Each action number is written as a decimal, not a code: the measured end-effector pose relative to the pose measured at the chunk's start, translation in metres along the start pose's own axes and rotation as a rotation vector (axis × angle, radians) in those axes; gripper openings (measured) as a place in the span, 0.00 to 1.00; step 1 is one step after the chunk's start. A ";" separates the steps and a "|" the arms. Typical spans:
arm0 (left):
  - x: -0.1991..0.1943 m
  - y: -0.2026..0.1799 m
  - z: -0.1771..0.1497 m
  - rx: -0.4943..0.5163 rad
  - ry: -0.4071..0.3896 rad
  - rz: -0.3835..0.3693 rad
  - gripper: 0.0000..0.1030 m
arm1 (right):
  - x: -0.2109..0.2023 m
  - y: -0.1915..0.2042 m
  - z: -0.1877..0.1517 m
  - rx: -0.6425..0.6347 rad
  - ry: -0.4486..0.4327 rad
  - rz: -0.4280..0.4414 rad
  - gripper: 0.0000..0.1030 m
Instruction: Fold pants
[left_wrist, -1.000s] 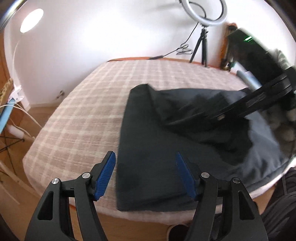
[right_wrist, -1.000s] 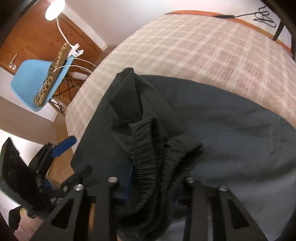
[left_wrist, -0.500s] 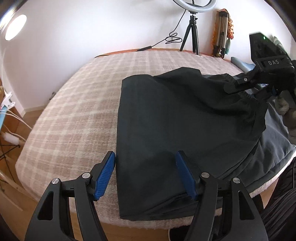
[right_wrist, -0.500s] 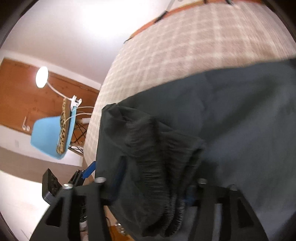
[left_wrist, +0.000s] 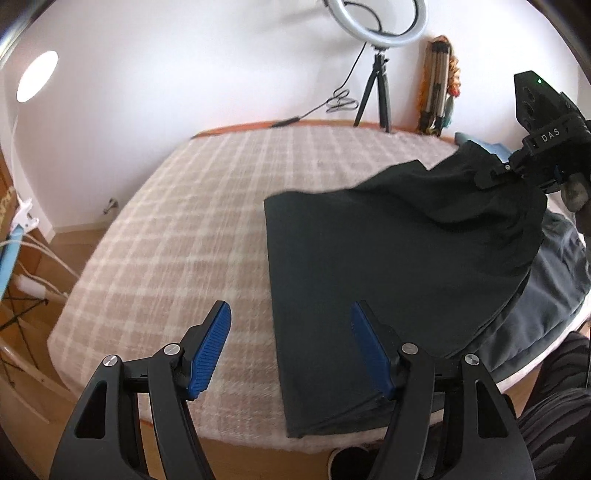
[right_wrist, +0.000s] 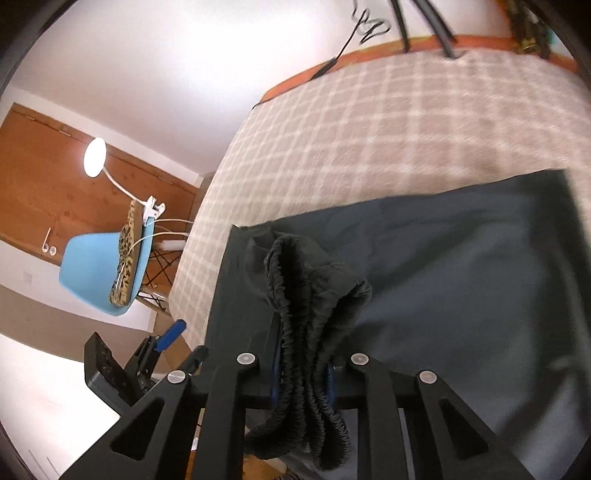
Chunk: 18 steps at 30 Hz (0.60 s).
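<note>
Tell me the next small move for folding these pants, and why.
Probably carry the right gripper onward and lay the waistband flat. Its jaws have just closed on the bunched elastic, lifting that end of the pants off the bed, while the left gripper hovers open, holding nothing.

A bed covered by a beige-and-white plaid blanket (left_wrist: 177, 236) carries the scene, edged at its far side by an orange-brown wooden frame (left_wrist: 240, 127). Directly on the blanket lie black fabric pants (left_wrist: 369, 266), spread flat over its near right part with a straight left edge, one end raised off the surface. A grey cloth (left_wrist: 554, 295) lies beneath them at the right edge.
</note>
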<state>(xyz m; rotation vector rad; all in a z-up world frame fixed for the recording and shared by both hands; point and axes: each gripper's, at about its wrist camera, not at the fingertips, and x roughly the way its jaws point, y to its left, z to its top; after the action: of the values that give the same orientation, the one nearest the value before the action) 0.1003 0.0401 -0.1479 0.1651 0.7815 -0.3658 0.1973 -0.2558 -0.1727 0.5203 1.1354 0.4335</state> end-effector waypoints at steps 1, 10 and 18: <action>-0.002 -0.004 0.002 0.003 -0.005 -0.007 0.65 | -0.008 -0.001 -0.001 0.003 0.000 -0.004 0.16; 0.002 -0.064 0.017 0.072 -0.011 -0.096 0.65 | -0.090 -0.052 -0.017 0.031 -0.010 -0.119 0.16; 0.025 -0.126 0.022 0.162 0.035 -0.156 0.65 | -0.146 -0.138 -0.058 0.166 -0.100 -0.171 0.16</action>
<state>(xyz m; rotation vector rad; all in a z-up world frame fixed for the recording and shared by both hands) 0.0825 -0.0887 -0.1516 0.2631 0.8014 -0.5759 0.0984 -0.4401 -0.1659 0.5780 1.1142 0.1635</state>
